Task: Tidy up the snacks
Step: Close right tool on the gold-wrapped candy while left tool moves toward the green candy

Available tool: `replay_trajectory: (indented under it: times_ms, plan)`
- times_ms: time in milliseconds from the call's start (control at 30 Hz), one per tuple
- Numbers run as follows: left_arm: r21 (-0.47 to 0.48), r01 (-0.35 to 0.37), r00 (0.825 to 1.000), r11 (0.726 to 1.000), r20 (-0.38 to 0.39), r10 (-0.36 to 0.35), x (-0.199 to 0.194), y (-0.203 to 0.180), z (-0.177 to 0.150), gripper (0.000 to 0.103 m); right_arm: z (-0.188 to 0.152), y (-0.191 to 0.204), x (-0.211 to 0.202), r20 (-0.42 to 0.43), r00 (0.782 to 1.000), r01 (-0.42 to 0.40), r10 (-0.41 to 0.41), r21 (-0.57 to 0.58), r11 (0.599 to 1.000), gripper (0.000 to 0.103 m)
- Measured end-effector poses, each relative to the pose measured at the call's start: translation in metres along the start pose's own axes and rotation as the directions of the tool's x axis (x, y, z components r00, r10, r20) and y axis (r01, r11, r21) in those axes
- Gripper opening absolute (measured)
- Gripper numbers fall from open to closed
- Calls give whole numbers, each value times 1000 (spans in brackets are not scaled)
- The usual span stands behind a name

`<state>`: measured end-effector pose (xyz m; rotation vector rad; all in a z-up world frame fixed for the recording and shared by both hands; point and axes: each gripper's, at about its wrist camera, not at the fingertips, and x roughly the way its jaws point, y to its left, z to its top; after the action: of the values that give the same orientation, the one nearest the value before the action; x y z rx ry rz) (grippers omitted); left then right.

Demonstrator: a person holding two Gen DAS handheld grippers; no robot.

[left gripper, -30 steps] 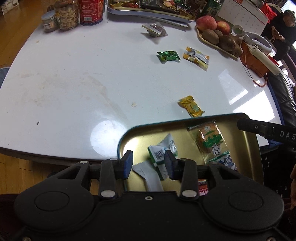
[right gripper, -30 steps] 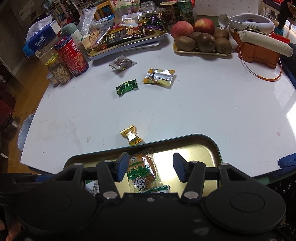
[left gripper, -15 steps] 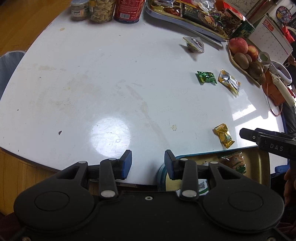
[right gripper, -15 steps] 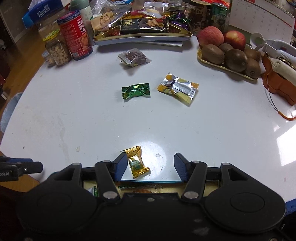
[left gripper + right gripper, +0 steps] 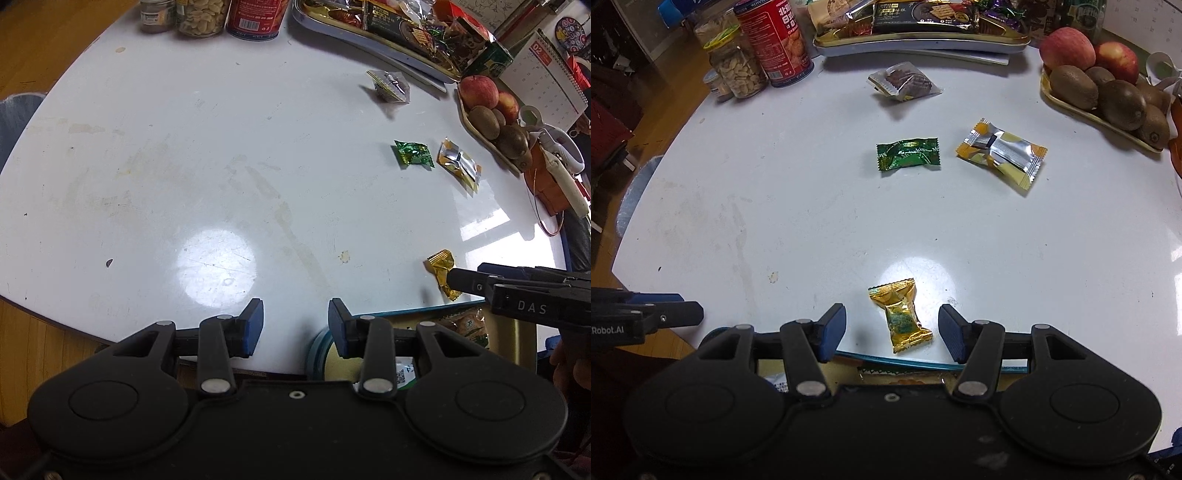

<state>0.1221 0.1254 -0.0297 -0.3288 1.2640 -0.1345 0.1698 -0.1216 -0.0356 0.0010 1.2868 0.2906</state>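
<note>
Right wrist view: gold candy (image 5: 902, 316) lies near the tabletop's (image 5: 798, 206) near edge, between my right gripper's (image 5: 892, 331) spread jaws, untouched, just beyond the tray (image 5: 905, 363). My left gripper's (image 5: 295, 326) jaws stand spread, empty.

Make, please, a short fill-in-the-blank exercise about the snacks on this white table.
1. The right gripper has open jaws around the ____ candy.
2. The green candy lies beside a packet coloured orange and ____.
3. The red can stands next to a jar of ____.
4. The left gripper holds ____.

Missing words: gold; silver; nuts; nothing
</note>
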Motion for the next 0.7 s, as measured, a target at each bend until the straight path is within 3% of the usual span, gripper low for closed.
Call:
replay_trajectory:
  times_ms: [133, 333, 500, 600, 700]
  plan:
    - [-3, -8, 1000, 1000, 2, 8, 0, 0, 0, 47, 0, 5, 7, -21, 1000, -8, 7, -28, 1000, 59]
    - [-8, -1, 1000, 1000, -3, 1, 2, 0, 1, 47, -4, 16, 16, -25, 998, 49, -52, -111, 993, 55]
    - [3, 1, 1000, 1000, -8, -1, 3, -2, 1, 47, -6, 14, 23, -28, 999, 39, -42, -114, 993, 47]
    - [12, 4, 1000, 1000, -19, -4, 5, -5, 3, 47, -6, 12, 26, -32, 999, 28, -32, -120, 992, 33]
    - [49, 8, 1000, 999, -19, -8, 3, -12, 9, 47, -7, 9, 28, -23, 999, 26, -29, -103, 994, 26]
